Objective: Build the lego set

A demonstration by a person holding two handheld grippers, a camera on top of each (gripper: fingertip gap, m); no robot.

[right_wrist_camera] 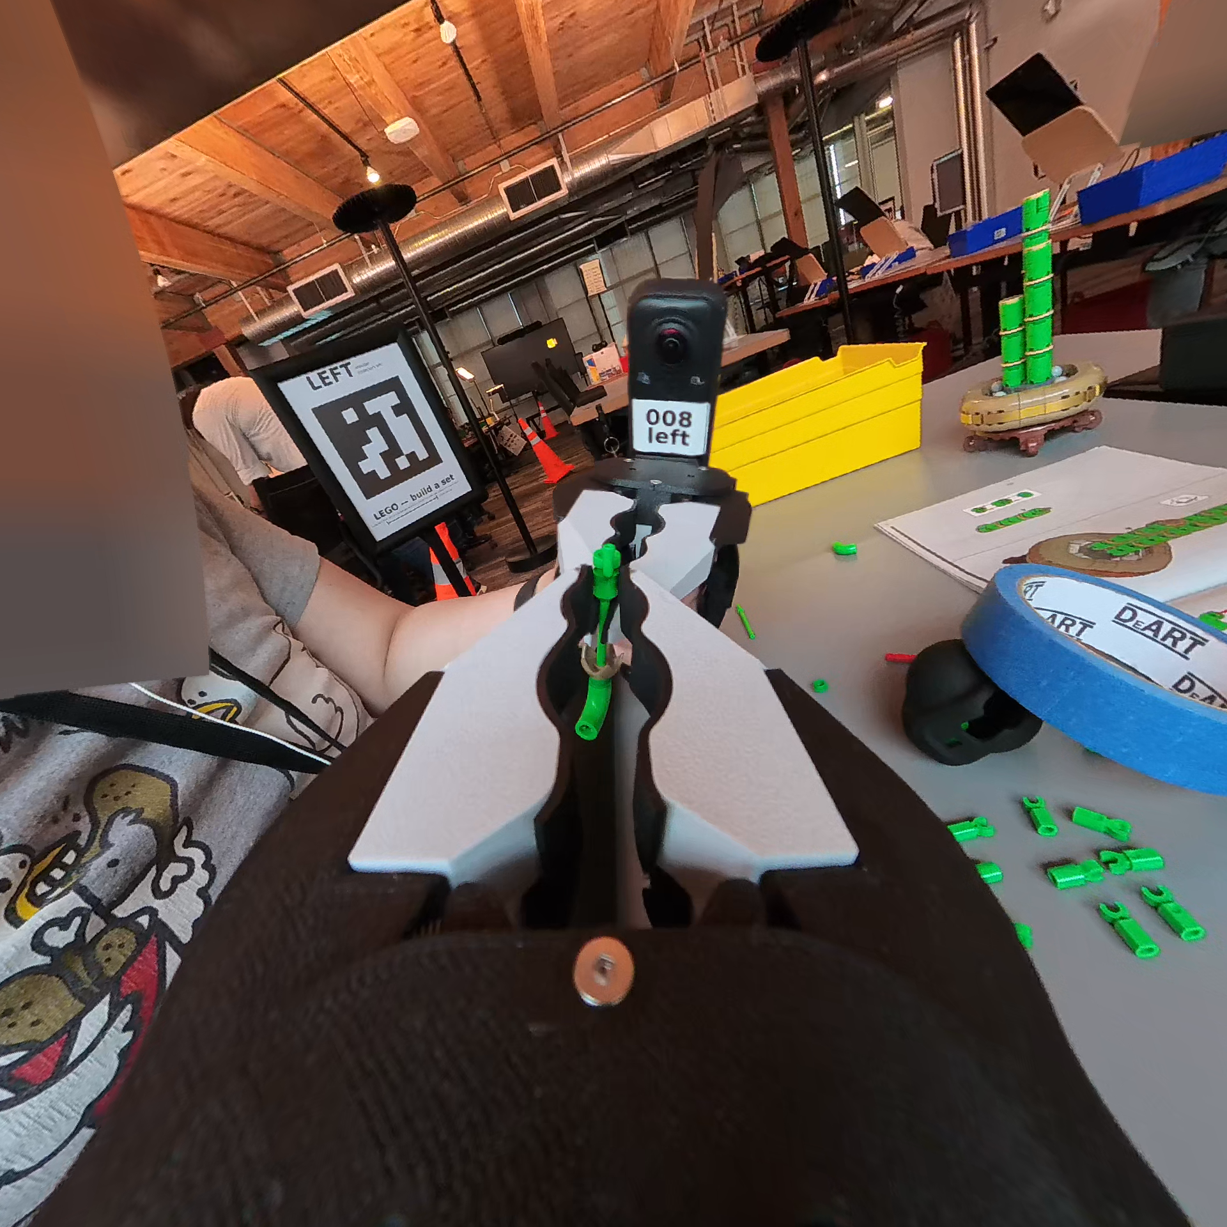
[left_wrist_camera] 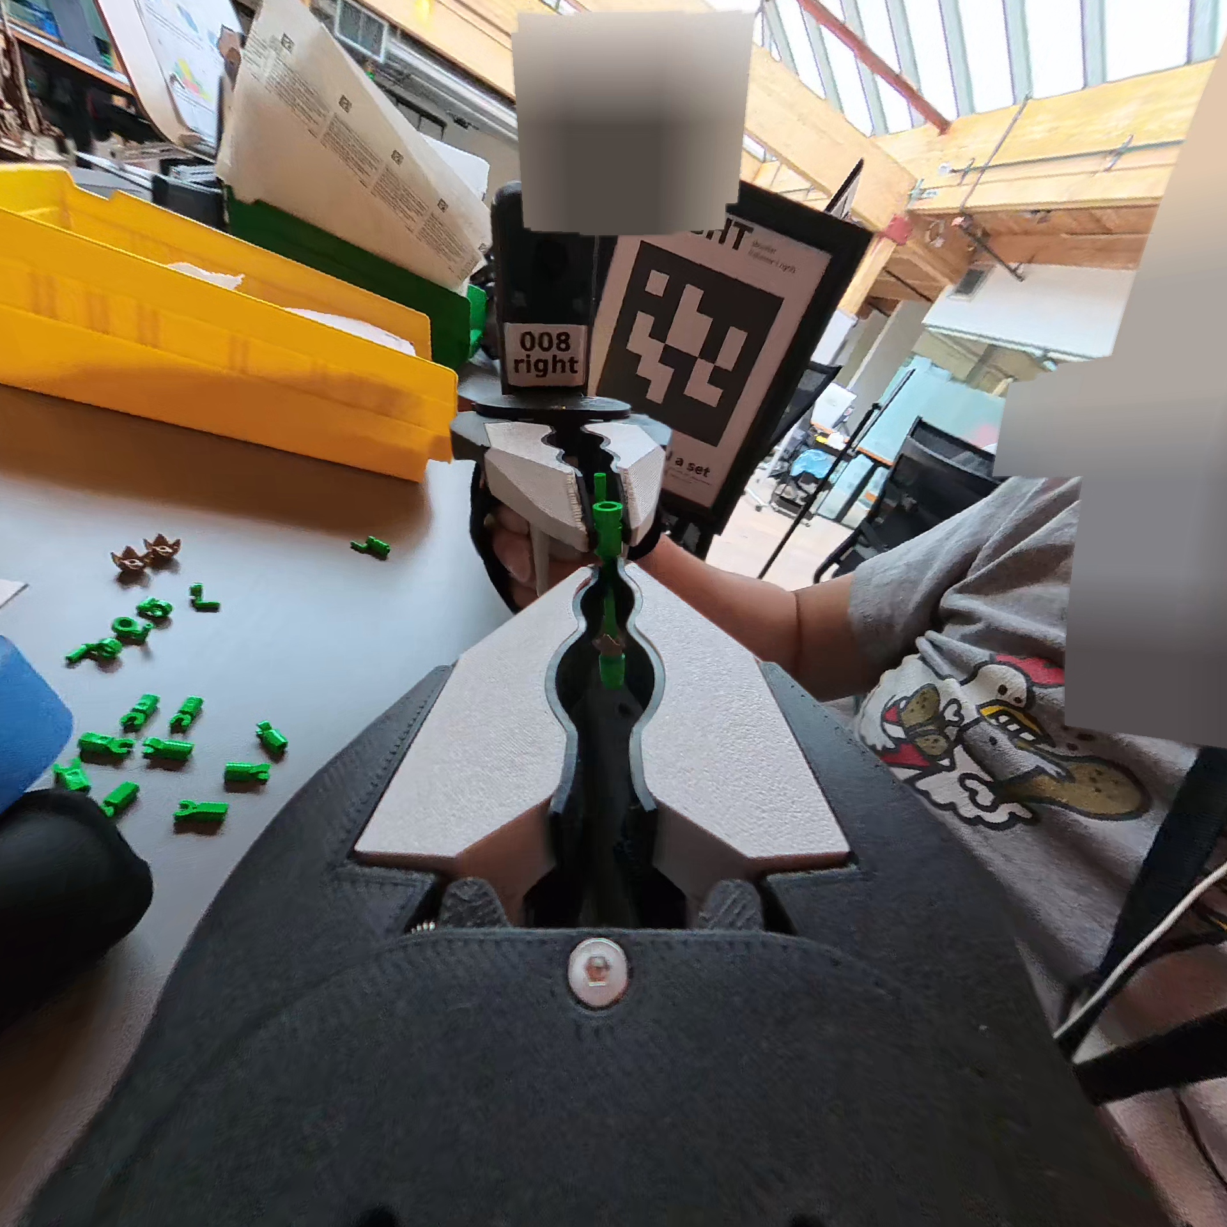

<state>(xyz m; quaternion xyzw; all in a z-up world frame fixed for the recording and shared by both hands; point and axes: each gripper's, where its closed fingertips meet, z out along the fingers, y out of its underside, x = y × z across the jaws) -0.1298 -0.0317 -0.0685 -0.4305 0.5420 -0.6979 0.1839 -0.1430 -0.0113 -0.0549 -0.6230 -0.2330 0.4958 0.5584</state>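
My left gripper [left_wrist_camera: 607,574] and right gripper [right_wrist_camera: 603,581] face each other tip to tip, above the grey table's near edge. Each is shut on a thin green stem piece. The left one's stem [left_wrist_camera: 609,617] lies in its finger gap, with a small brown piece [left_wrist_camera: 609,643] and a green end. The right one's stem [right_wrist_camera: 601,624] carries a tan piece [right_wrist_camera: 601,664] and a curved green end. A green connector [left_wrist_camera: 607,524] sits between the tips. The right gripper [left_wrist_camera: 601,504] shows beyond it, and the left gripper [right_wrist_camera: 627,538] shows in the right wrist view.
Loose green pieces [left_wrist_camera: 166,750] [right_wrist_camera: 1095,863] and two brown crown pieces [left_wrist_camera: 146,551] lie on the table. Also here are yellow bins [left_wrist_camera: 199,332] [right_wrist_camera: 830,425], a blue tape roll [right_wrist_camera: 1095,664], an instruction sheet [right_wrist_camera: 1062,511] and a green bamboo model [right_wrist_camera: 1029,332]. A person's torso is close. My left and right fingertips are right by each other.
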